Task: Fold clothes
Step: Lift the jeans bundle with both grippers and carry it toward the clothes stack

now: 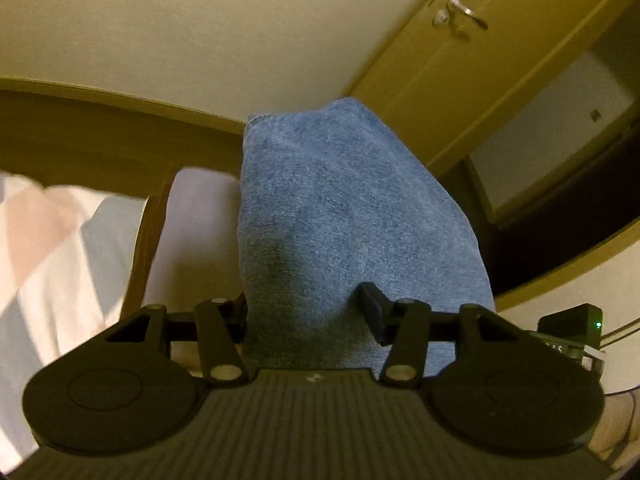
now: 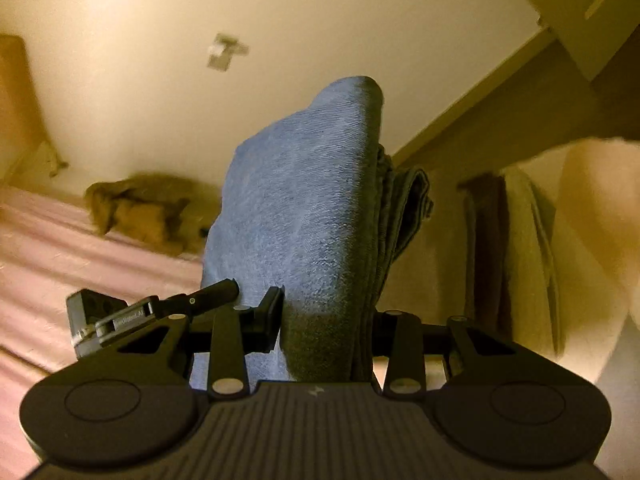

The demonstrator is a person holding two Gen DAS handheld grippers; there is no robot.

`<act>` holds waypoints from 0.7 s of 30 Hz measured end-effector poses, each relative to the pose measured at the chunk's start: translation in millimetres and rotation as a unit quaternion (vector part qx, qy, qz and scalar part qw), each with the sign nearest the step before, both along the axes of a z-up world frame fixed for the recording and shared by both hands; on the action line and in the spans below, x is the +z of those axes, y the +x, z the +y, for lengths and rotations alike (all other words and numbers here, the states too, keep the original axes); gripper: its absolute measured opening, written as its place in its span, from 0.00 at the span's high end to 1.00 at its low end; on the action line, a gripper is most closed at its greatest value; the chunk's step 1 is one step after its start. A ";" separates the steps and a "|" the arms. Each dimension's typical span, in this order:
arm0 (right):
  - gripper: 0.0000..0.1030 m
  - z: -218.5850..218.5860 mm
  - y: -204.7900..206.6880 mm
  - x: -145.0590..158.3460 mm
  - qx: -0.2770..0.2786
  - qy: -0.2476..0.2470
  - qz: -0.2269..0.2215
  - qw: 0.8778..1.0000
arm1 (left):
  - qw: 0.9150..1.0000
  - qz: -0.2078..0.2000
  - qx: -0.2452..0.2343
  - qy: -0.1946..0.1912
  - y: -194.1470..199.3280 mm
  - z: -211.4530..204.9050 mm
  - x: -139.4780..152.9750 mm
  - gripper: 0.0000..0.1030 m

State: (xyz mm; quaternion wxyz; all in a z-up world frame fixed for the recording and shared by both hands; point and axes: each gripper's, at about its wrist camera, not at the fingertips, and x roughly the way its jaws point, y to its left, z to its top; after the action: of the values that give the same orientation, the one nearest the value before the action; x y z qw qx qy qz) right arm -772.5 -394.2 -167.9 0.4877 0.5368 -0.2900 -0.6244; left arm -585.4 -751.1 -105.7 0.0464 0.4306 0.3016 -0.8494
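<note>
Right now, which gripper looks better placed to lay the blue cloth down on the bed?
Probably the right gripper: it is shut on the blue cloth, with the pink bed spread beside it. The left gripper grips the cloth too, but mostly faces wall and door.

A small grey plate (image 2: 127, 315) on the other tool's black body carries blurred lettering, possibly ending in "AI".

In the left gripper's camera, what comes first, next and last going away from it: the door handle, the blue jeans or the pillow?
1. Blue denim cloth: clamped between the left gripper fingers, centre.
2. Pillow: on the left, further back.
3. Door handle: top right, on the far door.
</note>
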 end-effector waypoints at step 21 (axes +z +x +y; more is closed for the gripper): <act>0.51 -83.8 1.0 -41.8 0.068 0.139 0.149 0.977 | 0.997 0.003 -0.002 -0.078 -35.3 -54.5 -107.3 0.46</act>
State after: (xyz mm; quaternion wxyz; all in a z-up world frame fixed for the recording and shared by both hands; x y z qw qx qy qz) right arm -771.5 -477.9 -209.7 0.4873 0.5192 -0.0869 -0.6967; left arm -620.7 -805.7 -213.0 0.0769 0.4239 0.2333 -0.8718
